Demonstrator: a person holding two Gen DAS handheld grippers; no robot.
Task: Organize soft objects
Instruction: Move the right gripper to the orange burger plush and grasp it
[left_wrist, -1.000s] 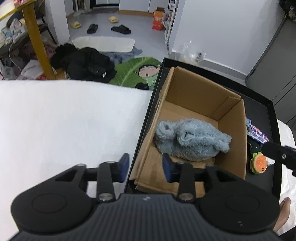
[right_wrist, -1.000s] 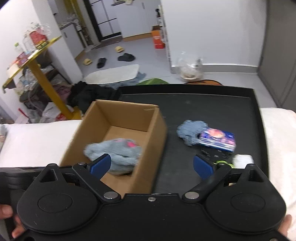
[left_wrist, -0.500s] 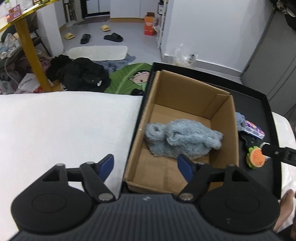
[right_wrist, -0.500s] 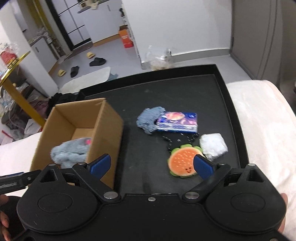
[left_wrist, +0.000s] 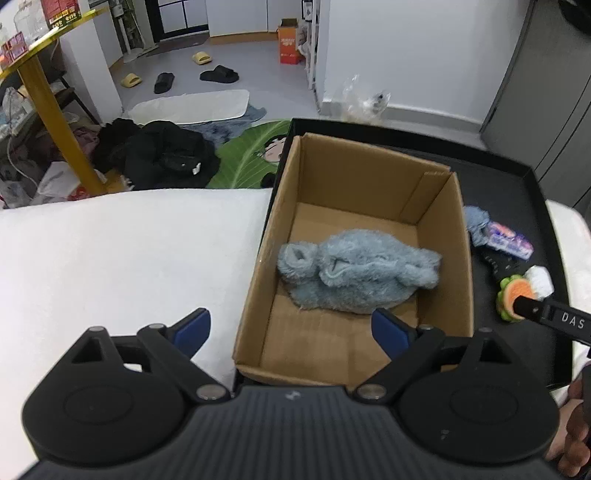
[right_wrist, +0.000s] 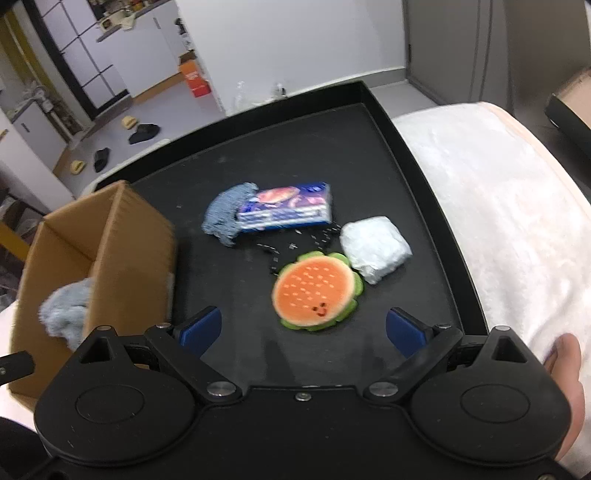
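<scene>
Burger plush (right_wrist: 317, 290) just beyond wide-open, empty right fingers (right_wrist: 201, 330), untouched

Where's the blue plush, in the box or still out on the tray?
In. The blue plush lies on the floor of the cardboard box, inside its walls. The left gripper, jaws opening, has nothing between them.

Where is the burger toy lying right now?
In the right wrist view, the burger toy lies on the black tray, beside the white packet, right of the cardboard box.
</scene>
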